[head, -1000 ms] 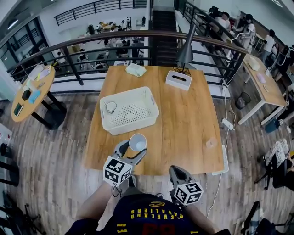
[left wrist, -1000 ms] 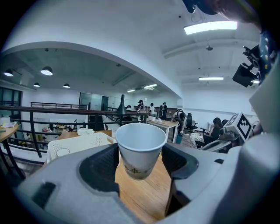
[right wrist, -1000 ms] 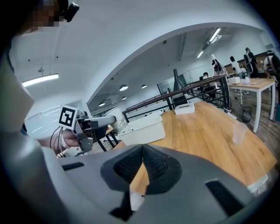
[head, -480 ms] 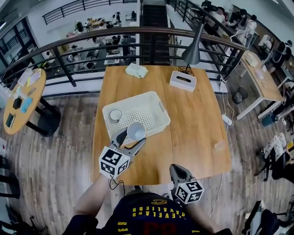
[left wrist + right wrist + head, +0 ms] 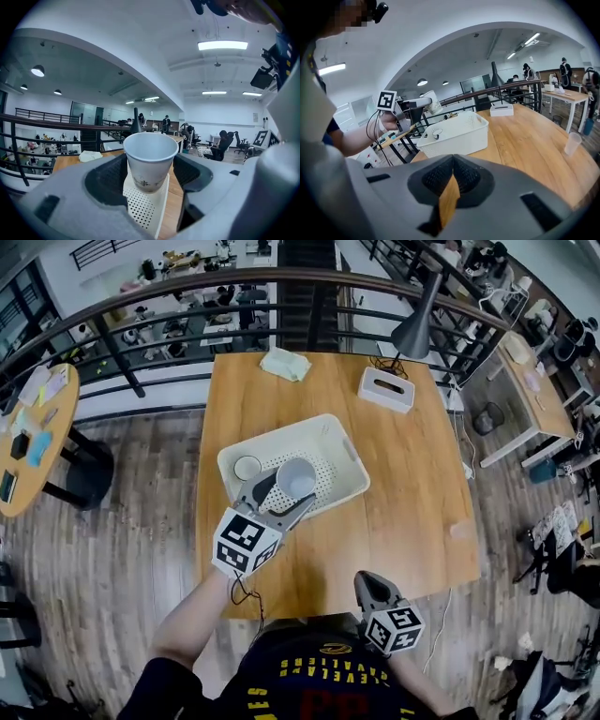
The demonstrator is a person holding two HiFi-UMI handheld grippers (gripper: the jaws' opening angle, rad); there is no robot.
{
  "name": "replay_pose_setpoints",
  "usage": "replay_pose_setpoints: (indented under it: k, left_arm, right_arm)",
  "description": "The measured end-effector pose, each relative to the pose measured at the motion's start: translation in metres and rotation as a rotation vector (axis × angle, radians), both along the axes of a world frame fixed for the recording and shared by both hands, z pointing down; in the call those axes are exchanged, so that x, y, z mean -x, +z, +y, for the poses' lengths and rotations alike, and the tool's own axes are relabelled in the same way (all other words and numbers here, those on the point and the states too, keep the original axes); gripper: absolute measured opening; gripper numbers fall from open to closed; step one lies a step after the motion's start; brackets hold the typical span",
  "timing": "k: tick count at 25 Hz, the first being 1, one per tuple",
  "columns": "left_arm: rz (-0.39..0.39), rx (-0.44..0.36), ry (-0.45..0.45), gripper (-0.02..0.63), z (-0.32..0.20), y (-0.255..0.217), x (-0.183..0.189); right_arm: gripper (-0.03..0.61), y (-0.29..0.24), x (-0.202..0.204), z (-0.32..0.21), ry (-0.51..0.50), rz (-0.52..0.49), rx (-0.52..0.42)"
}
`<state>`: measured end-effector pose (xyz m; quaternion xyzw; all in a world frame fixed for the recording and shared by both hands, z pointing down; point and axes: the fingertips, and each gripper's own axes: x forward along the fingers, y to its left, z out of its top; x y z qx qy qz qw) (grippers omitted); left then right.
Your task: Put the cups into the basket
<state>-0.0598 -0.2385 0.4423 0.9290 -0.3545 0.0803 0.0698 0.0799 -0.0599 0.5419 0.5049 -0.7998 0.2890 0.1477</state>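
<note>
My left gripper is shut on a white paper cup and holds it upright over the white perforated basket. In the left gripper view the cup sits between both jaws, with the basket floor below it. Another small cup stands in the basket's left corner. A clear plastic cup stands near the table's right edge, also visible in the right gripper view. My right gripper hangs shut and empty at the table's front edge, its jaws meeting.
On the far side of the wooden table are a white tissue box, a black lamp and a folded cloth. A railing runs behind. A round table stands at the left.
My left gripper carried the paper cup away from the table's front edge to a spot over the basket. The right gripper stays shut near the front edge.
</note>
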Motion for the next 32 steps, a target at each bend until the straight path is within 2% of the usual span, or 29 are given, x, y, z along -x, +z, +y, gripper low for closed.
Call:
replay_pose_setpoints:
  k: [5,14,21,32]
  left_arm:
    - [-0.029,0.018,0.017,0.316,-0.023,0.017,-0.009]
    - [-0.091,0.025,-0.007,0.316,-0.083,0.050,-0.034]
    - [-0.155,0.064,-0.016,0.316,-0.128,0.101,-0.057]
    - [-0.210,0.134,-0.030,0.316,-0.157,0.163,-0.066]
  right_arm:
    - [0.014,0.009,0.000,-0.011,-0.001,-0.007,0.039]
    - [0.014,0.021,-0.002,-0.057,-0.057,-0.041,0.064]
    - [0.014,0.043,-0.022,-0.077,-0.028,-0.065,0.131]
    - [0.014,0.062,-0.031,-0.095,-0.017,-0.084,0.190]
